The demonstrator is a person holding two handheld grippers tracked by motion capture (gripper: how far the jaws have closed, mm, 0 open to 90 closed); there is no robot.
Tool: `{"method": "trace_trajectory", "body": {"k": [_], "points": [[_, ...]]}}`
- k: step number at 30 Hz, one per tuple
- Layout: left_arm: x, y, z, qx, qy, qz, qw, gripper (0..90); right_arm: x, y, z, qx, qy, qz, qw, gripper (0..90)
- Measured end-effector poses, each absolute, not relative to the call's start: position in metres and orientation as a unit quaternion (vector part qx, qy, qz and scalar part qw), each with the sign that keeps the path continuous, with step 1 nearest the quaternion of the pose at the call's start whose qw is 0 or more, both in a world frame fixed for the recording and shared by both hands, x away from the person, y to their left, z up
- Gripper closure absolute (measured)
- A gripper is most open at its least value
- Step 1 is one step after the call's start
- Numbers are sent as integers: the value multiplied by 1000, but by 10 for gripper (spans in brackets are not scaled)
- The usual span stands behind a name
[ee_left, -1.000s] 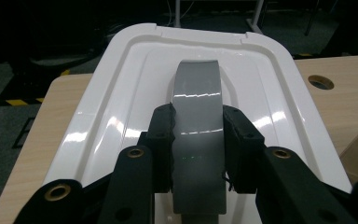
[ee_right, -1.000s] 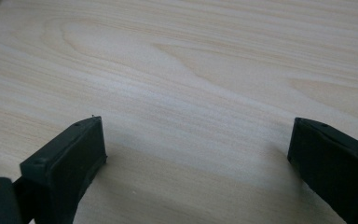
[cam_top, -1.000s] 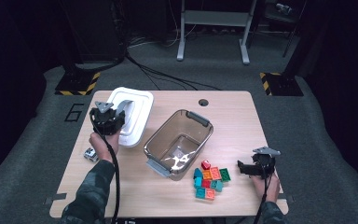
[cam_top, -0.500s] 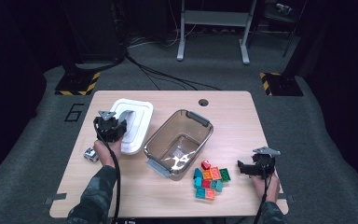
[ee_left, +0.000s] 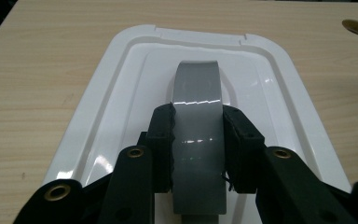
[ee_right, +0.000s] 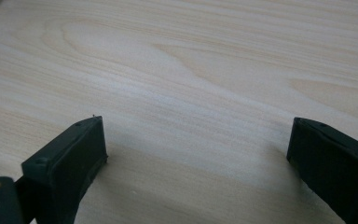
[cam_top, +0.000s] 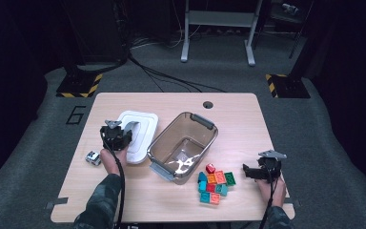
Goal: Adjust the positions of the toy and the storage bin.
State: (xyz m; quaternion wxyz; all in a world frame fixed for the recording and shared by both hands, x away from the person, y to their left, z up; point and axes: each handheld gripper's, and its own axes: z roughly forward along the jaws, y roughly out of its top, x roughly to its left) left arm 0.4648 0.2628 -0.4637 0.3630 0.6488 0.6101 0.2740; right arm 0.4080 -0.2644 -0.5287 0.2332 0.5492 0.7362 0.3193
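A: What is the left gripper (ee_left: 196,154) holding?

B: A grey tape roll (ee_left: 198,140), standing on edge. The fingers (ee_left: 161,149) are pressing on its two flat sides, closed as far as the roll lets them. It is hanging just over the white lid (ee_left: 121,93), which is lying flat on the worktop (ee_left: 42,74); I cannot tell whether the roll's lower edge is touching the lid.

A: How is that roll going to handle?

B: Light and fairly stiff, I'd judge. The outer face is glossy and is catching the light, so it is probably slick, and a round roll set on edge is likely to roll off. Gripping across the flat sides, as now, is looking like the safest hold; squeezing the curved face would be inviting a slip.

A: And the lid under it?

B: Thin, smooth plastic, likely flexing a little. The roll could be sliding on it if released tilted.

A: What is the right gripper (cam_top: 257,171) doing?

B: Its fingers (ee_right: 74,154) are standing wide apart with nothing between them, low over bare worktop, near the bricks (cam_top: 214,183). The clear bin (cam_top: 181,143) is sitting between lid and bricks.
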Motion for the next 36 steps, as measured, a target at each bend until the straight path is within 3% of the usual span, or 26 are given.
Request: {"method": "trace_trajectory", "body": {"k": [20,25,27,30,36], "points": [[470,258,-496,681,614,237,321,660,408,-264,-529,549,736,320,233,43],[470,260,-488,686,609,224,329,463,408,-264,-529,549,736,320,233,45],[470,262,-487,689,610,215,326,435,408,-264,-529,549,736,320,233,45],[466,268,-478,693,599,215,338,284,408,-264,-529,549,736,320,233,45],[452,274,-457,707,574,212,355,152,408,-264,-529,549,736,320,234,46]]}}
